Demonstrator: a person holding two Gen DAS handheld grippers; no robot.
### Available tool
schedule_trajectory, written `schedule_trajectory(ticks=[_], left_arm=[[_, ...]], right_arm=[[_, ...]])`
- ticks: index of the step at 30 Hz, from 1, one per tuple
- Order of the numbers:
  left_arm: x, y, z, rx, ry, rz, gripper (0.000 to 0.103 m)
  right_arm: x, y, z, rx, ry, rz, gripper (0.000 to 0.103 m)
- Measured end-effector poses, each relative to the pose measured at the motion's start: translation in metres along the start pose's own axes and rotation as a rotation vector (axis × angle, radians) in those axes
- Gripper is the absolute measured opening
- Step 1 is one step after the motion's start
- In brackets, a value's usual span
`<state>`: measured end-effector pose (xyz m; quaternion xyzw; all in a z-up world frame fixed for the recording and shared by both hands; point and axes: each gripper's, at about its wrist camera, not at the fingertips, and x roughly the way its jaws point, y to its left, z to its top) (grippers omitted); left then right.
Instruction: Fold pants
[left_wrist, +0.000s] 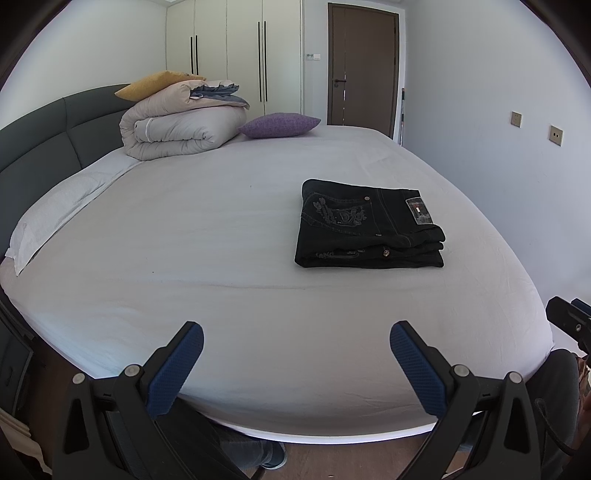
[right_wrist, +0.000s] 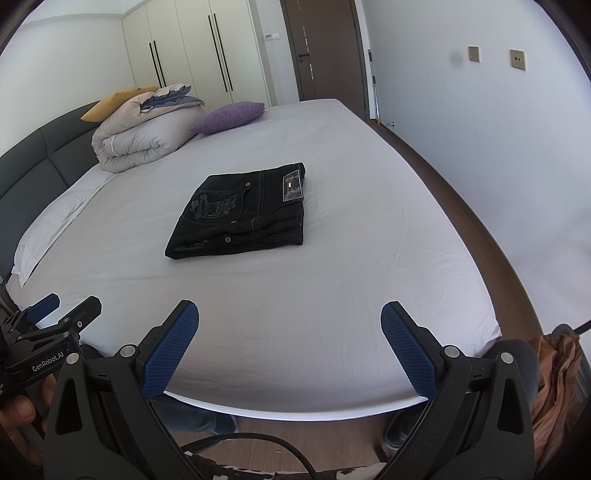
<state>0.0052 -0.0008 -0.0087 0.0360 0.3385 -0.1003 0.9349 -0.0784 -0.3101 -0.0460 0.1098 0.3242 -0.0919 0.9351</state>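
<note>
A: Looking along the left claw (left_wrist: 296, 354), its jaws stand wide and empty over the bed (left_wrist: 221, 229). The pants (left_wrist: 369, 225) lie folded ahead and to its right, well apart from it.

B: From the right claw (right_wrist: 290, 338), also wide and holding nothing, the pants (right_wrist: 240, 214) sit ahead, slightly left.

A: Risk?

B: I'd judge the stacked layers could slide or spring open if a claw reaches back and nudges them.
</note>
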Motion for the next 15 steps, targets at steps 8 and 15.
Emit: schedule_trajectory(ticks=[8,15], left_arm=[[-0.002,0.001,-0.002,-0.007,0.009,-0.003,0.103],[-0.008,0.002,-0.005,-0.002,-0.001,0.016,0.103]], right_arm=[[0.0,0.001,-0.005,-0.001,0.003,0.0,0.101],[0.0,0.003,-0.016,0.0,0.014,0.004,0.101]])
